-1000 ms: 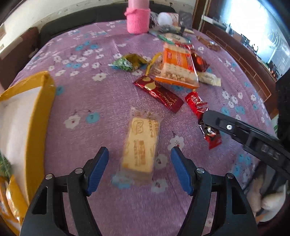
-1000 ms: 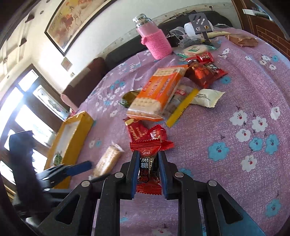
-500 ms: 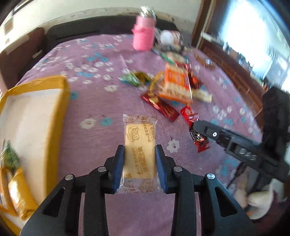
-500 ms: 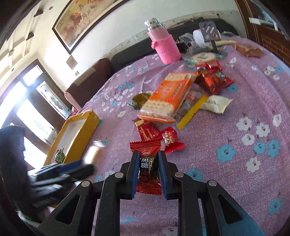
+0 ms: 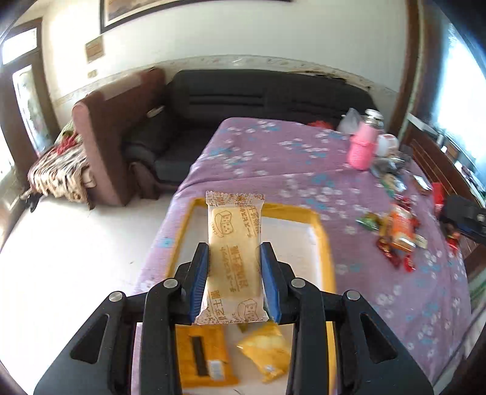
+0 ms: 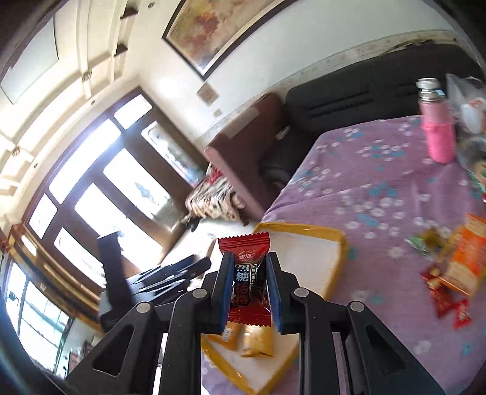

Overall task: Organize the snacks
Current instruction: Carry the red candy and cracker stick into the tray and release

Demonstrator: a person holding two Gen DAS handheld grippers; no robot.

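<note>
Two hand-held grippers here, each with one snack clamped between its blue pads. The left hand-held gripper (image 5: 234, 282) is clenched on a pale yellow cheese biscuit pack (image 5: 233, 264), held up over the yellow tray (image 5: 325, 243); the wrapper has a little cheese-cube drawing with "cheese" next to it, plus brown lettering I can't really make out. The right hand-held gripper (image 6: 247, 288) is grasping a red-and-black candy (image 6: 246, 282) printed with 黑糖, also up in the air in front of the same tray. Inside the tray I count three yellowish packets at the near end: a flat orange-yellow one with a dark stripe (image 5: 202, 355), a crumpled yellow bag (image 5: 267, 349), and another that's mostly hidden. The counter has a purple cloth with white and blue flowers (image 5: 273, 158), and the rest of the snacks sit in a blurry pile on the right side, including an orange cracker pack (image 6: 469, 258) and a few red wrappers (image 6: 446, 297), too smeared to count. One pink bottle (image 6: 437, 133) stands at the far edge. Behind: a black sofa (image 5: 258, 97), a brown armchair (image 5: 103, 142), white floor, a framed painting (image 6: 224, 27) and big windows.
</note>
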